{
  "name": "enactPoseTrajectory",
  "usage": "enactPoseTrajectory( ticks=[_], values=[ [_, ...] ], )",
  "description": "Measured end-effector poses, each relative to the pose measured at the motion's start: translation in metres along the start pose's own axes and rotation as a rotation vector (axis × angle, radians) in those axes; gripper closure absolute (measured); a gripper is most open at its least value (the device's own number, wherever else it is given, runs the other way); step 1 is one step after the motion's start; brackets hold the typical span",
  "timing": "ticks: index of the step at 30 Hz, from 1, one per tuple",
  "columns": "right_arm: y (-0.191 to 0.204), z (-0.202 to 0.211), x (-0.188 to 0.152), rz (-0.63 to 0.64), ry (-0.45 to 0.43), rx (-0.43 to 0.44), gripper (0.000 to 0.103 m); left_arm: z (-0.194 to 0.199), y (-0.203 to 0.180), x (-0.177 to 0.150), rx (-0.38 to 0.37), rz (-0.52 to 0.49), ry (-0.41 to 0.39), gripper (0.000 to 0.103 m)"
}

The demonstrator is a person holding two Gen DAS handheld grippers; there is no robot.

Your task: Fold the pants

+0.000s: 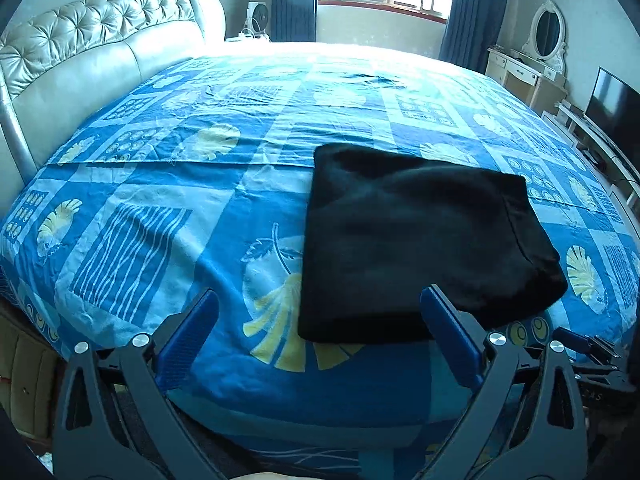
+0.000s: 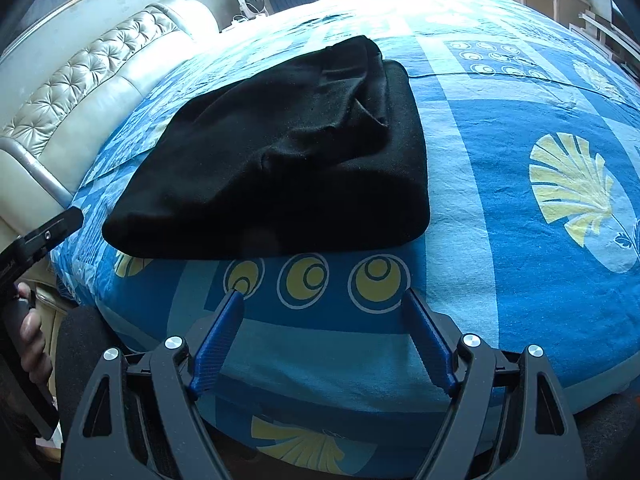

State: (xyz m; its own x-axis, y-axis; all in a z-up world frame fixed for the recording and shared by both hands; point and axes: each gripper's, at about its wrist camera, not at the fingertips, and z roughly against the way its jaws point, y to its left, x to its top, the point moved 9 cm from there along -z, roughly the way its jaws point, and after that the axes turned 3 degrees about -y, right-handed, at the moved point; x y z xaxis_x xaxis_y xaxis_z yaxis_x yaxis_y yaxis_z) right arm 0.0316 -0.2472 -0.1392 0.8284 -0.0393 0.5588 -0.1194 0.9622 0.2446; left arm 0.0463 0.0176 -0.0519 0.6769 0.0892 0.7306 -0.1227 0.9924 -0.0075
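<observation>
The black pants point(image 1: 420, 240) lie folded into a thick rectangle on the blue patterned bedspread point(image 1: 168, 208), near the bed's front edge. My left gripper point(image 1: 320, 296) is open just in front of the bundle's near left corner, its right finger point(image 1: 448, 316) overlapping the cloth's edge in the picture, nothing pinched. In the right wrist view the pants point(image 2: 280, 160) form a rumpled mound with a loose top layer. My right gripper point(image 2: 322, 298) is open a little short of the bundle's near edge, with nothing between its fingers. The left gripper's tip point(image 2: 52, 232) and a hand point(image 2: 32, 332) show at the far left.
A tufted cream headboard point(image 1: 92, 40) runs along the left. A window with dark blue curtains point(image 1: 472, 8) is at the back, with a small fan point(image 1: 256, 20) beside it. A white dresser with mirror point(image 1: 536, 60) and a television point(image 1: 616, 108) stand on the right.
</observation>
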Motion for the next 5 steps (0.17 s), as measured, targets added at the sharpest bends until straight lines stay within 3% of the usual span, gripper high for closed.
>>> enactPoseTrajectory(
  ticks=[2, 5],
  values=[
    [0.002, 0.012, 0.013, -0.005, -0.032, 0.015, 0.023, -0.022, 0.029, 0.020, 0.050, 0.003, -0.007, 0.002],
    [-0.001, 0.029, 0.047, -0.007, -0.097, 0.030, 0.023, -0.079, 0.091, 0.046, 0.184, 0.020, 0.022, 0.002]
  ],
)
